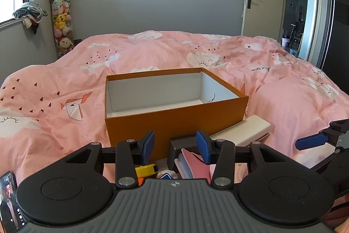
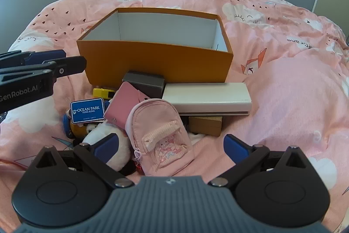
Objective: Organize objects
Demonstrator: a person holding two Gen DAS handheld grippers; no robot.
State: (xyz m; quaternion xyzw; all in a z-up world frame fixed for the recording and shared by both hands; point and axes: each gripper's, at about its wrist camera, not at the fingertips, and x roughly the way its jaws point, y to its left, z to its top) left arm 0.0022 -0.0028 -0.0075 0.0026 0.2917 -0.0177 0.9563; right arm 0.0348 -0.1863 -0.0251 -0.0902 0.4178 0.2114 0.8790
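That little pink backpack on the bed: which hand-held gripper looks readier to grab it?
Right. The right hand-held gripper is wide open with the backpack directly between its fingers. The left hand-held gripper, half open, faces the orange box instead.

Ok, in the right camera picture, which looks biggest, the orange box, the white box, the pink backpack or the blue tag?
1. Orange box
2. White box and pink backpack: look alike; the backpack is nearer, so unsure.
3. Blue tag
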